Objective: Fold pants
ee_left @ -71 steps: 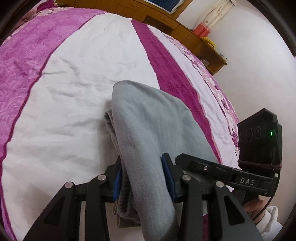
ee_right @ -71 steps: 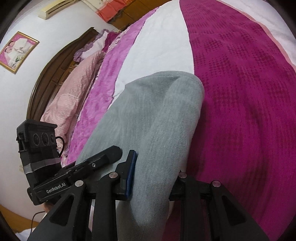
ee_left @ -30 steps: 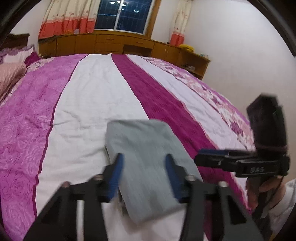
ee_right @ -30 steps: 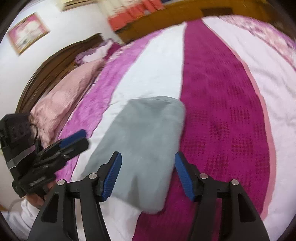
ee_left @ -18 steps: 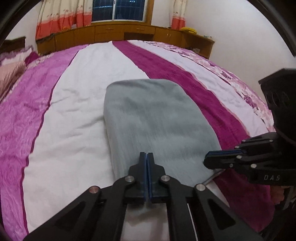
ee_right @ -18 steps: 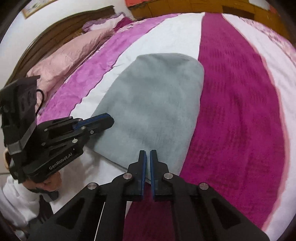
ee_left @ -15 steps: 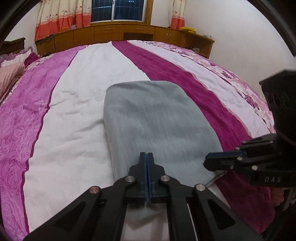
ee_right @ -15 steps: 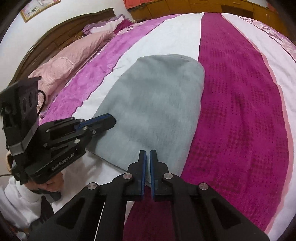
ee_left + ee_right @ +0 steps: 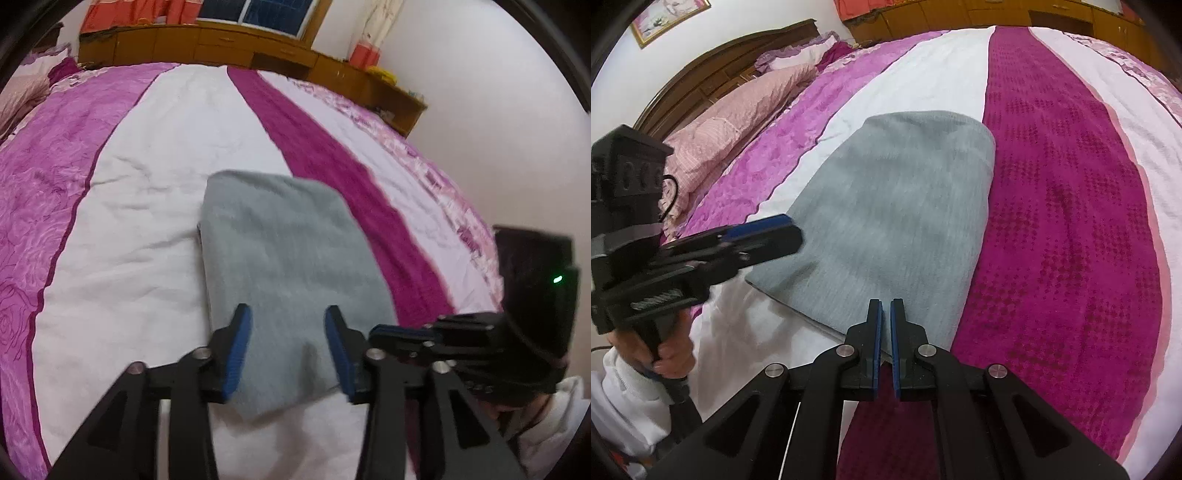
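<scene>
Left gripper (image 9: pixel 288 347): two black fingers with blue pads (image 9: pixel 236 350), spread apart, nothing between them; poised over the near end of the pants.
Right gripper (image 9: pixel 885 347): blue pads drawn together with only a thin slit showing, clamping nothing; tips at the near edge of the pants, contact not determinable.
Pants (image 9: pixel 291 280): grey, folded into a compact rectangular stack, lying flat on the bedspread across the white stripe, their right edge along the magenta stripe.
Bedspread (image 9: pixel 122 229): striped in pink, white and magenta.
Left wrist view only: window (image 9: pixel 258 14) with orange curtains, wooden cabinets (image 9: pixel 221 48) along the far wall, layered edge of the fold on the pants' left side, right gripper seen side-on at lower right.
Right wrist view only: dark wooden headboard (image 9: pixel 713 77), pink pillows (image 9: pixel 738 118), framed picture (image 9: pixel 668 18) on the wall, the person's hand (image 9: pixel 665 354) around the left gripper's handle, white sleeve below it.
</scene>
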A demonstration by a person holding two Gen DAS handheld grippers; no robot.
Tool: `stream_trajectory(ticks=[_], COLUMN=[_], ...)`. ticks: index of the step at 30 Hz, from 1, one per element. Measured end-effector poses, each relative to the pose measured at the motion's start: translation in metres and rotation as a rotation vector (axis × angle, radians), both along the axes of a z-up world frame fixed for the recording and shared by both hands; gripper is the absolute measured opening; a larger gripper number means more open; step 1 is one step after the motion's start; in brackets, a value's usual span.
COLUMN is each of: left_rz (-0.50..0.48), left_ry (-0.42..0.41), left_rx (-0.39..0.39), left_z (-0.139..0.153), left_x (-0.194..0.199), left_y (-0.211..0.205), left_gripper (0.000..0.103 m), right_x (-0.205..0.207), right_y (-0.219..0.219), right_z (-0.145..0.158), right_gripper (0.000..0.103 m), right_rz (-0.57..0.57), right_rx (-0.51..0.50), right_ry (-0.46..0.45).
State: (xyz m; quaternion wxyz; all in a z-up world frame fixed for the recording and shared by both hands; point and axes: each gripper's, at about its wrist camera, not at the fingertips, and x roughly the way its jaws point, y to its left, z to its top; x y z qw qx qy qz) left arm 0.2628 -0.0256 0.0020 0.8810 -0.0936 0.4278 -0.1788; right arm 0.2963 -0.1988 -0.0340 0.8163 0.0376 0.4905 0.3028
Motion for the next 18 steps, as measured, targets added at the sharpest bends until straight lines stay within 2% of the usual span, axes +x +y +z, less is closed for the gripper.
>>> stream_trajectory(ticks=[1,3,5,7,9,11,13,15,17,18], left_rz=[0.007,0.027,0.043,0.056,0.051,0.042,0.033,0.058,0.082,0.102], left_ry=[-0.013,-0.034,-0.033,-0.028,0.005,0.052,0.118,0.160,0.186,0.198], left_rx=[-0.006,0.017,0.024,0.007,0.007,-0.028,-0.095,-0.124,-0.127,-0.107], left_z=[0.003,0.007,0.008,0.006,-0.002,-0.011,-0.021,-0.027,-0.030,-0.030], left_x=[-0.003,-0.005,-0.004,0.002,0.015,0.031,0.050,0.067,0.076,0.078], left_y=[0.002,0.004,0.008,0.013,0.014,0.013,0.013,0.015,0.018,0.019], left_gripper=[0.067,0.072,0.072,0.074,0.074,0.074,0.073,0.073,0.061,0.041], right_x=[-0.001,-0.001,0.000,0.001,0.003,0.006,0.011,0.013,0.013,0.013], right_y=[-0.001,-0.006,-0.009,-0.012,-0.013,-0.015,-0.017,-0.017,-0.017,-0.019], right_z=[0.001,0.005,0.011,0.021,0.030,0.037,0.038,0.035,0.032,0.030], right_gripper=[0.000,0.000,0.008,0.023,0.030,0.031,0.033,0.033,0.033,0.033], right_rz=[-0.005,-0.026,-0.050,-0.074,-0.091,-0.117,-0.140,-0.158,-0.171,-0.167], right_rx=[0.009,0.042,0.074,0.116,0.142,0.160,0.180,0.160,0.113,0.104], right_ry=[-0.002,0.003,0.006,-0.010,-0.037,-0.059,-0.058,-0.066,-0.095,-0.096])
